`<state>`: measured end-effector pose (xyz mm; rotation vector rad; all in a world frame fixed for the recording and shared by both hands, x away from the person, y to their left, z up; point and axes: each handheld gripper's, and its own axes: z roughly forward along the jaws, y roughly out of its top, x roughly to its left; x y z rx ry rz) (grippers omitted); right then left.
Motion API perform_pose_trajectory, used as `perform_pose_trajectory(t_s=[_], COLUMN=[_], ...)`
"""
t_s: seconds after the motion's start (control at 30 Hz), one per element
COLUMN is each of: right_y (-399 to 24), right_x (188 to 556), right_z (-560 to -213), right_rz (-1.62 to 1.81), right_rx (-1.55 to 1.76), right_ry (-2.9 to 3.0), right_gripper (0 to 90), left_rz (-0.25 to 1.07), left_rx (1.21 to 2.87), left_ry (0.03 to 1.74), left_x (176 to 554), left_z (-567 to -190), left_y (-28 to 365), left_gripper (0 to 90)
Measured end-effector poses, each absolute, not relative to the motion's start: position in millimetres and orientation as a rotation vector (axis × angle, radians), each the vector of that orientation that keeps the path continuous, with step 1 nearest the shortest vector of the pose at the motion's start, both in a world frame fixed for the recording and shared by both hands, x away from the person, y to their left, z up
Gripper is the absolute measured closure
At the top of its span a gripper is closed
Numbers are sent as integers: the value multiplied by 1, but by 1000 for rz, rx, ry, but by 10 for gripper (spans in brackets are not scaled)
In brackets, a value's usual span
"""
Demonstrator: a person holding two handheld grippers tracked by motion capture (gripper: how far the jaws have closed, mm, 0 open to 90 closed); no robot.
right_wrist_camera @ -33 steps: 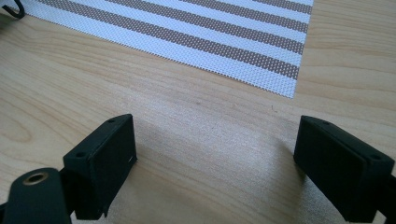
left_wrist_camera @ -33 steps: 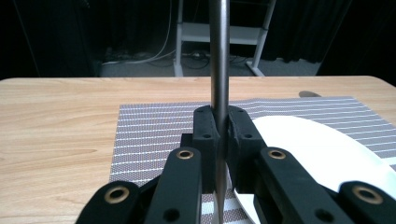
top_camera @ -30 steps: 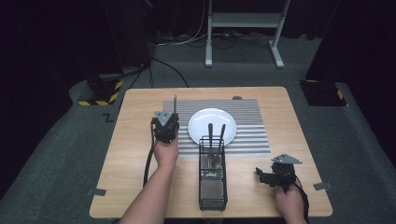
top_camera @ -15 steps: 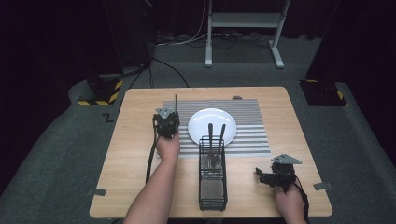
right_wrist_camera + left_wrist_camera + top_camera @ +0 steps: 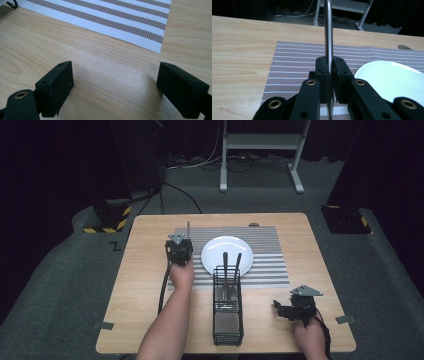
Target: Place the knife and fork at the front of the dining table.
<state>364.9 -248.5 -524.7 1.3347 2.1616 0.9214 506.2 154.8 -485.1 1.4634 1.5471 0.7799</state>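
My left gripper (image 5: 180,240) (image 5: 328,65) is shut on a slim metal utensil (image 5: 188,227) (image 5: 328,32), which sticks out ahead of the jaws. It hovers over the left part of the striped placemat (image 5: 270,265) (image 5: 294,57), just left of the white plate (image 5: 227,254) (image 5: 392,77). The utensil's lower end is hidden between the jaws. My right gripper (image 5: 278,308) (image 5: 116,75) rests low at the table's front right, open, with bare wood between its pads (image 5: 62,80).
A black wire cutlery basket (image 5: 228,315) stands in front of the plate with two dark-handled utensils (image 5: 230,267) upright in it. The wooden table (image 5: 145,285) ends close to my right hand. A white stand (image 5: 260,150) and cables lie on the floor beyond.
My left gripper has shifted a little farther away over the placemat and sunk slightly, still gripping the utensil. The right gripper has kept still.
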Motion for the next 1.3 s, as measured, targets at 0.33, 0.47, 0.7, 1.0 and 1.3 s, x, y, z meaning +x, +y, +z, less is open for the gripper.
perform_pose_trajectory(t_s=[0.33, 0.47, 0.7, 1.0, 1.3], right_y=[-248, -248, -248, -247, -247], right_x=[364, 364, 364, 363, 363], right_z=[-525, -525, -525, -525, -525], right_rz=[922, 920, 923, 924, 923], right_rx=[1330, 1324, 1320, 1317, 1317], right_ry=[2160, 2158, 2162, 2166, 2166], right_gripper=[140, 143, 144, 144, 144], left_rz=[767, 757, 729, 710, 692], left_rx=[1468, 1469, 1467, 1476, 1491], left_ry=[1576, 1577, 1607, 1637, 1651], left_x=[515, 517, 521, 525, 527], left_z=[-494, -499, -505, -509, -509], left_y=[154, 153, 155, 158, 158], left_gripper=[827, 827, 828, 828, 826])
